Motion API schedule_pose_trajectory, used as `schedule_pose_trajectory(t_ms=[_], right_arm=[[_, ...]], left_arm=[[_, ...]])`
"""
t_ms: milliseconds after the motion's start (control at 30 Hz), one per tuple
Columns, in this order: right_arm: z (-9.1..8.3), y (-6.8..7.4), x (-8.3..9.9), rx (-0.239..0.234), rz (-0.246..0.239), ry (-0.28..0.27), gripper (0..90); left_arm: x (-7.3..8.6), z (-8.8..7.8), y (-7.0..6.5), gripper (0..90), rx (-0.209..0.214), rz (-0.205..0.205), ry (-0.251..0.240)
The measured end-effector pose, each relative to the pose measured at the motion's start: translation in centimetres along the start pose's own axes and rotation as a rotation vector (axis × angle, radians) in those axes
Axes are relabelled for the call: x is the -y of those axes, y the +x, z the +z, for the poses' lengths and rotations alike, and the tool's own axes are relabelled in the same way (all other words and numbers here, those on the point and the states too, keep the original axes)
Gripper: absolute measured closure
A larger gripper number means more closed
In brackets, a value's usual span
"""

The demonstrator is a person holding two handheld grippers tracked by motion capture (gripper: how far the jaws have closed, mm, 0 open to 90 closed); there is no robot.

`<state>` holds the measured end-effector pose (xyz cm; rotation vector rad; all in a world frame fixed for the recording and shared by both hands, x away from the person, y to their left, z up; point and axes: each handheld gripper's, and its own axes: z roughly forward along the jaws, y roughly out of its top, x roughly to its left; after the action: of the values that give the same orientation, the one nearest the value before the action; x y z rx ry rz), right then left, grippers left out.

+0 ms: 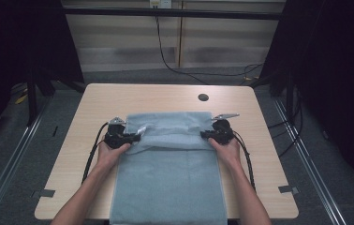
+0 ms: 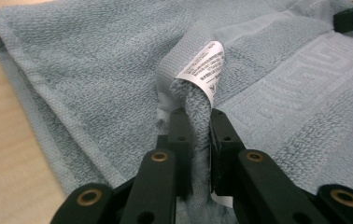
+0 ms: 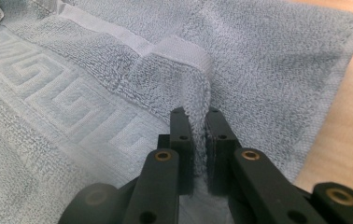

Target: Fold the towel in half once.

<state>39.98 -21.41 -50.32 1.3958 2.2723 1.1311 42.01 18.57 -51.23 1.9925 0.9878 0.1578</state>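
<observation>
High view: above the table (image 1: 119, 96), facing forward and down. Gripper views: close, looking along each gripper's jaws; all views share the towel (image 1: 170, 178).

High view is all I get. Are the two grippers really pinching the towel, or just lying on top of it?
Observer: Pinching. The left gripper has its jaws shut on a raised fold of the towel.
Operator: And the other one?
Observer: The right gripper clamps a hemmed corner the same way.
Operator: What's that white speck by the left one?
Observer: A printed care label, sewn to the hem just above the jaws.
</observation>
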Motion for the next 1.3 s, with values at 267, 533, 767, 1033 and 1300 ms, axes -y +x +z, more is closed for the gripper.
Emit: schedule_pose_trajectory(t_ms=[267, 533, 767, 1033, 1300], right_arm=[[0.6, -1.0, -0.3, -0.017, 0.03, -0.023, 84.1], [1.1, -1.2, -1.3, 0.022, 0.044, -0.005, 84.1], [1.3, -1.3, -2.0, 0.041, 0.03, -0.006, 84.4], [-1.1, -1.0, -2.3, -0.018, 0.018, -0.098, 84.4], [-6.4, 0.9, -4.1, -0.043, -0.034, -0.242, 84.2]], left_arm=[[-0.7, 0.6, 0.8, 81.5, 0.003, 0.001, 0.0], [-1.5, 1.4, 1.5, 81.5, -0.005, -0.022, -0.004], [-2.1, 1.4, 1.0, 81.7, -0.045, -0.003, 0.011], [-2.9, -1.3, 0.1, 82.6, -0.013, 0.007, -0.065], [-4.5, -4.9, -1.3, 82.6, 0.026, 0.044, -0.166]])
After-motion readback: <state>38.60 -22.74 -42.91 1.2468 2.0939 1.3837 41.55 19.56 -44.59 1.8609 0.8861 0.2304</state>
